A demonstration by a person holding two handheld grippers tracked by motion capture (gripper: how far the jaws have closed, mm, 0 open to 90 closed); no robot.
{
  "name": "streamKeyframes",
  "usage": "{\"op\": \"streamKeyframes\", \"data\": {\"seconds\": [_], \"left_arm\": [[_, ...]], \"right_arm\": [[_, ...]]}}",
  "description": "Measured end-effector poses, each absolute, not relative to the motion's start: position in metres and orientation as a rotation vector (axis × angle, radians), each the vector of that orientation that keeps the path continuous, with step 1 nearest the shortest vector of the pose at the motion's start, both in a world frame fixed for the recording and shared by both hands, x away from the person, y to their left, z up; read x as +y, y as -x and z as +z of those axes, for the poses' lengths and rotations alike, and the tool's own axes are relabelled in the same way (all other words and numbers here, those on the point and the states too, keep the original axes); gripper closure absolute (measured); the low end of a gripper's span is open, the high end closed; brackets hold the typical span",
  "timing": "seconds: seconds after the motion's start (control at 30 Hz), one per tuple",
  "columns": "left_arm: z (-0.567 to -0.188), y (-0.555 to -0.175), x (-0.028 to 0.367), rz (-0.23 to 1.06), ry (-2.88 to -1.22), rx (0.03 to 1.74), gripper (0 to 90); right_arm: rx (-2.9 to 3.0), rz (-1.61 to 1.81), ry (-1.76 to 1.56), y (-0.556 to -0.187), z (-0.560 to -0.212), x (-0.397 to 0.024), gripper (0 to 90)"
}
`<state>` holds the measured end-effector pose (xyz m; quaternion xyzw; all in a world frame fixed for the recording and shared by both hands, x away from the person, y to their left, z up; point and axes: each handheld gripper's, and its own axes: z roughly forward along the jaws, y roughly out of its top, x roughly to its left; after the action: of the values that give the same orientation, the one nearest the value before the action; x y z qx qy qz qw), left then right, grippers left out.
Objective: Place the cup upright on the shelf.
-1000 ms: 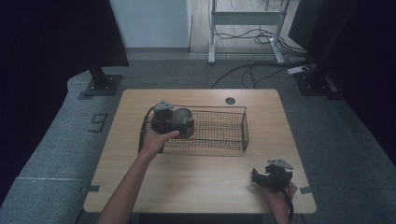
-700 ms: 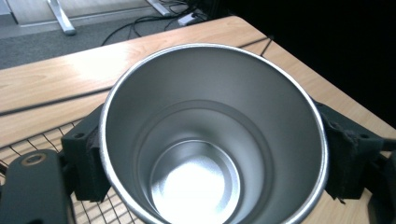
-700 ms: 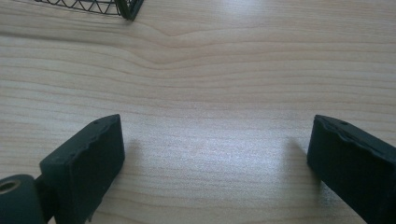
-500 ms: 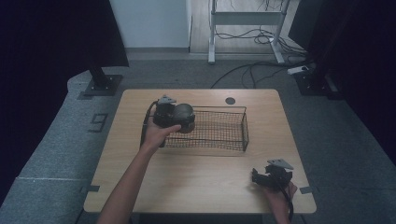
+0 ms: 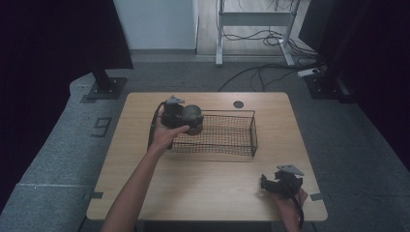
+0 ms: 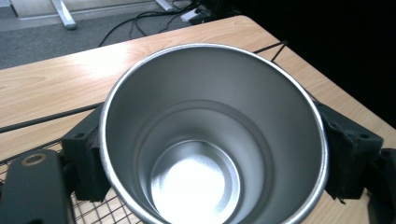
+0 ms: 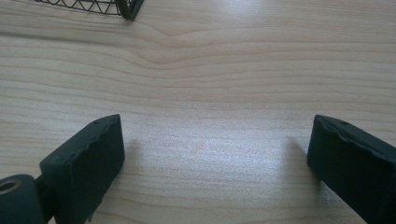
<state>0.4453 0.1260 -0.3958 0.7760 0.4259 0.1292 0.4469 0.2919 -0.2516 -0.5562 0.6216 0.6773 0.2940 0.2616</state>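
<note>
My left gripper [image 5: 192,119] is shut on a shiny steel cup [image 5: 193,115], holding it over the left end of a black wire basket [image 5: 253,134]. In the left gripper view the cup [image 6: 210,116] is empty, its mouth facing the camera. The black pads [image 6: 86,158] press on its two sides, with basket mesh [image 6: 100,212] below. At the front right corner of the wooden table [image 5: 203,179], my right gripper [image 5: 269,183] rests low in the person's hand. Its jaws stand wide apart with bare wood between them, as the right gripper [image 7: 215,163] view shows.
The basket's corner [image 7: 127,7] lies well ahead of the right gripper. A round cable hole [image 5: 238,104] sits near the table's far edge. Beyond the table are grey floor, a desk frame [image 5: 251,29] and loose cables [image 5: 270,72].
The left hand with the cup has shifted a little toward the far side and right, over the basket's left end. The right gripper has stayed put.
</note>
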Motion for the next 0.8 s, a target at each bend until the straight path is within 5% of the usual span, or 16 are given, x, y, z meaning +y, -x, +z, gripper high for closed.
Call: {"op": "streamKeyframes", "data": {"seconds": [0.8], "left_arm": [[-0.427,-0.469,0.118,0.316,-1.962,1.113,14.8]], "right_arm": [[1.833,0.795,-1.683,-0.292,-0.556,-0.252,3.9]]}}
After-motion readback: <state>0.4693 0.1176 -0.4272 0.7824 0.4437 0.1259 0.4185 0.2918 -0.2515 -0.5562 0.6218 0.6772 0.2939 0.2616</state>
